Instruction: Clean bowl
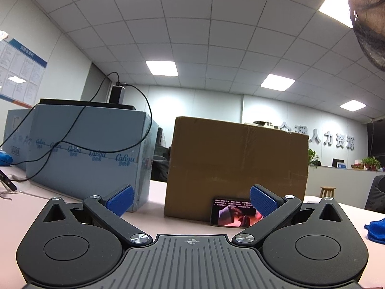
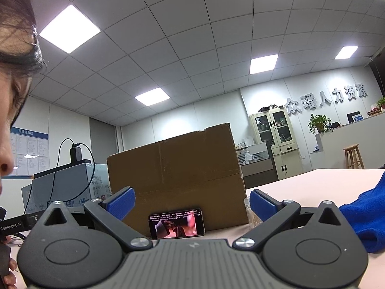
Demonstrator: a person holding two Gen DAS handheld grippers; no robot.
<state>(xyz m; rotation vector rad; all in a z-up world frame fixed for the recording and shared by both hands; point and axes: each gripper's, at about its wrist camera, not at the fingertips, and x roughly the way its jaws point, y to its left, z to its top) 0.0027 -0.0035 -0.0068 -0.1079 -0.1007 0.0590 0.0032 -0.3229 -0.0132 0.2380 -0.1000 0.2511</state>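
No bowl shows in either view. My left gripper (image 1: 191, 200) is open and empty, held low over the pale table (image 1: 154, 190) and pointing at a brown cardboard box (image 1: 238, 166). My right gripper (image 2: 191, 201) is open and empty too, facing the same box (image 2: 175, 171). A blue cloth (image 2: 363, 219) lies on the table just right of the right gripper; its edge also shows at the far right in the left wrist view (image 1: 376, 228).
A phone (image 1: 234, 213) with a lit screen leans against the box's front, also in the right wrist view (image 2: 176, 224). A light blue carton (image 1: 89, 149) with black cables stands left of the box. A person's face (image 2: 12, 72) is at the left edge.
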